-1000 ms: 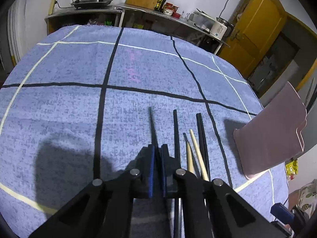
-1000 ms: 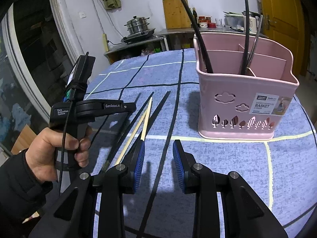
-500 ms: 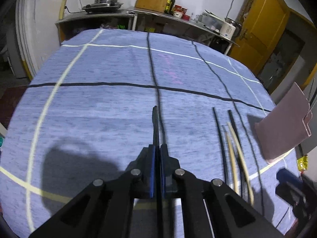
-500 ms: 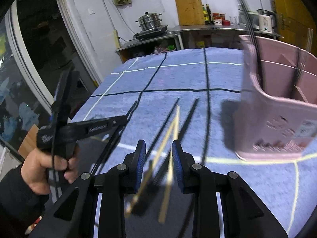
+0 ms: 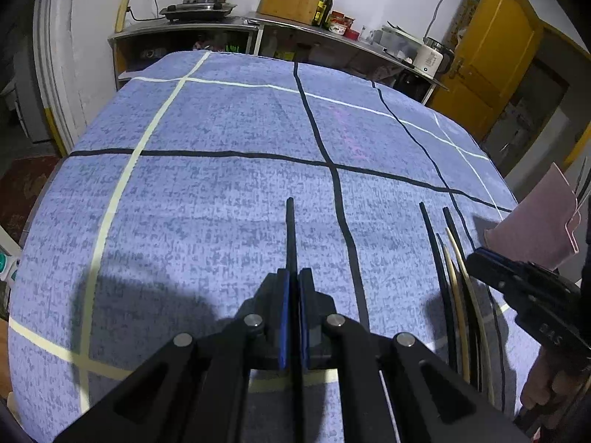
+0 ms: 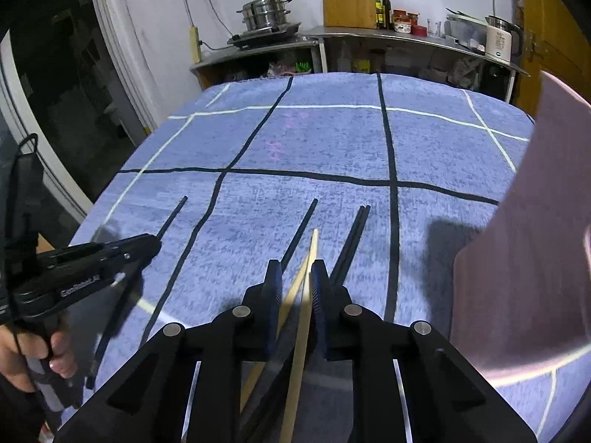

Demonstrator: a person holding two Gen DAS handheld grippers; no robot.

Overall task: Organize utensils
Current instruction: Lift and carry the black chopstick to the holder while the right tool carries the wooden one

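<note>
My left gripper [image 5: 291, 277] is shut on a black chopstick [image 5: 290, 229] that sticks out forward over the blue checked cloth. The right wrist view shows the same gripper [image 6: 153, 244] at the left, held by a hand [image 6: 33, 354]. My right gripper [image 6: 295, 269] hangs low over two wooden chopsticks [image 6: 312, 247]. Its jaws are closing with both between them, and a gap still shows. Black chopsticks [image 6: 300, 230] lie on either side of the wooden pair. The pink basket [image 6: 535, 258] stands at the right and shows again in the left wrist view [image 5: 535, 229].
The blue cloth [image 5: 221, 170] with black and white lines covers the table and drops off at the left and far edges. Behind it runs a metal counter [image 6: 369, 33] with a steamer pot [image 6: 264, 11], a cutting board and a kettle. A yellow door [image 5: 491, 55] is at the right.
My left gripper has carried its black chopstick leftward, away from the other chopsticks. My right gripper has swung left from the basket, come down over the wooden chopsticks and narrowed its jaws.
</note>
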